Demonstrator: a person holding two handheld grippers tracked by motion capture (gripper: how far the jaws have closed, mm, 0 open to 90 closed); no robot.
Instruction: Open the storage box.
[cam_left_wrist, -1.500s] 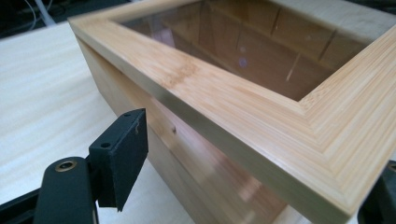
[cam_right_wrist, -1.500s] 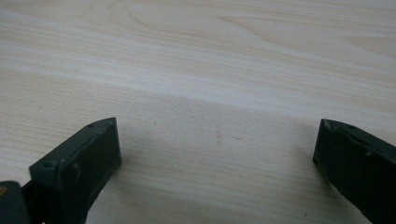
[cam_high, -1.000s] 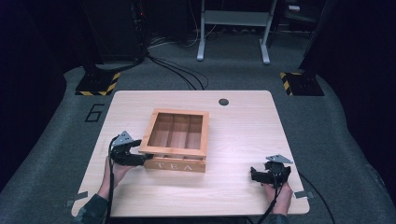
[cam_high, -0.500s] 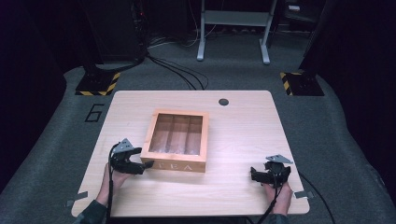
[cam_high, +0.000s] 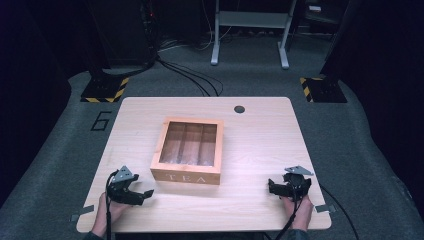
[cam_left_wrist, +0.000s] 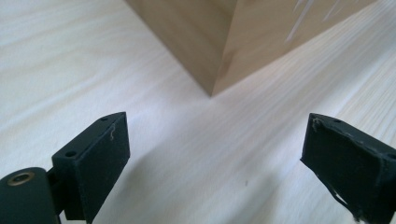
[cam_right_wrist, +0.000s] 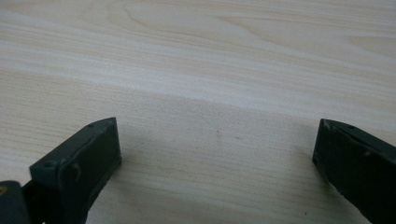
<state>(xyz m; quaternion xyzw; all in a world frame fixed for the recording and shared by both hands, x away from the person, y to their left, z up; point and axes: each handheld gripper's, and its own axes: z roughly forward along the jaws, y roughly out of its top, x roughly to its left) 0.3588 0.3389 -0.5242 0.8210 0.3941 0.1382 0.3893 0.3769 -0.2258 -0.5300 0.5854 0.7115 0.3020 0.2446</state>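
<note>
Tea box (cam_high: 189, 150): sitting mid-table (cam_high: 260, 145), lid down. Left gripper (cam_high: 142, 194): jaws just opening, standing apart and empty, near the box's near-left corner. Right gripper (cam_high: 274, 186): resting apart, near-right. Judged step: release finishing; next, withdrawing clear.

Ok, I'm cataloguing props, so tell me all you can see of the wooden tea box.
The tea box is a square, light wooden case with a clear window in its lid, through which three lengthwise compartments show. TEA is lettered pale on its near side. The lid is shut. It sits flat near the middle of the table, slightly turned. Nothing touches it; the left gripper sits just off its near left corner.
</note>
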